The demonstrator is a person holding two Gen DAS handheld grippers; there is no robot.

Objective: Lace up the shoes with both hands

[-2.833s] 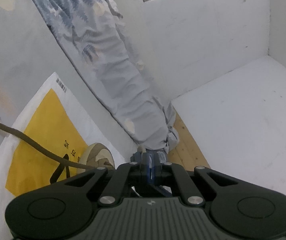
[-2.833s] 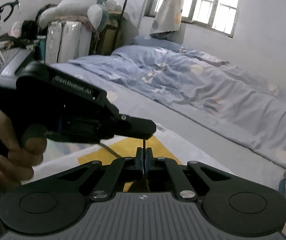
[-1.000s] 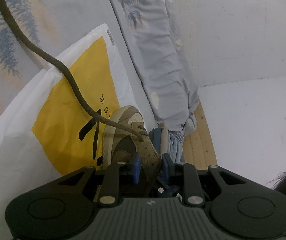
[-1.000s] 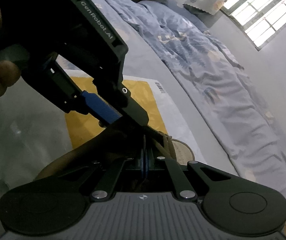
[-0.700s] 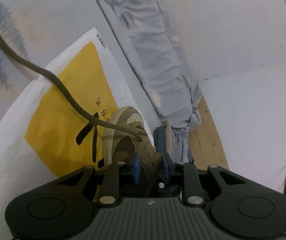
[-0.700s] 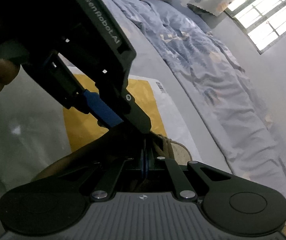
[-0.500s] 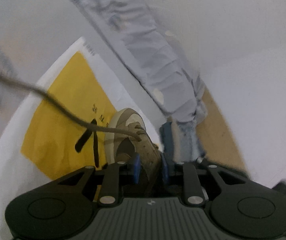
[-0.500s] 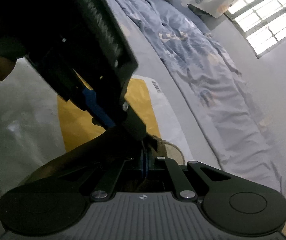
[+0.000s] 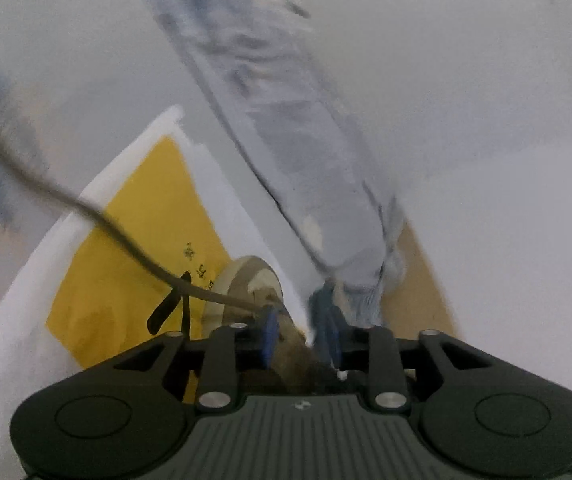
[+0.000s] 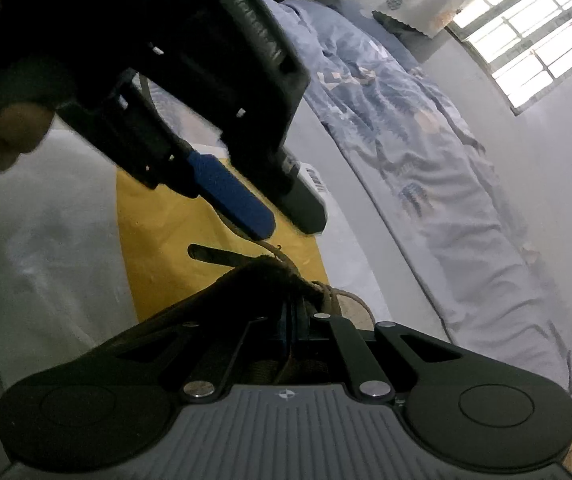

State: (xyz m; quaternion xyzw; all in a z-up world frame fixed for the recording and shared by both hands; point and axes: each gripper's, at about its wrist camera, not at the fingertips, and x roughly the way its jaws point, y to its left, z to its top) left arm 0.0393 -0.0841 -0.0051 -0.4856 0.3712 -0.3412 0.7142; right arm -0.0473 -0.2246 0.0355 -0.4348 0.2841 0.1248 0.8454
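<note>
Resting on a yellow-and-white bag [image 9: 134, 248] spread over the bed [image 10: 66, 240], the tan shoe [image 9: 246, 286] points its toe away from the left wrist camera, close to the folded edge of a blue patterned quilt [image 10: 425, 168]. That view is smeared by blur, so fine detail of the eyelets cannot be read.

The left claw [image 9: 301, 338] sits right at the shoe's opening. Its jaws have just been opening and now stand a narrow way apart. The brown upper of the shoe lies between the blue pads [image 9: 270, 334], but they do not appear to press on it. From the right wrist camera this claw hangs just above the shoe, both fingers clear of the dark upper, with the person's left hand [image 10: 2, 132] wrapped around the handle.

A brown lace [image 9: 126, 236] leaves the shoe's upper eyelets and runs taut up and away to the left edge of the left view.

The right claw [image 10: 290, 332] is closed tight just behind the shoe's collar. A thin brown strip, which looks like the lace, passes between its pads; more loops of it lie bunched against the shoe just beside the fingertips.

A barred window [image 10: 525, 40] lights the far wall.
</note>
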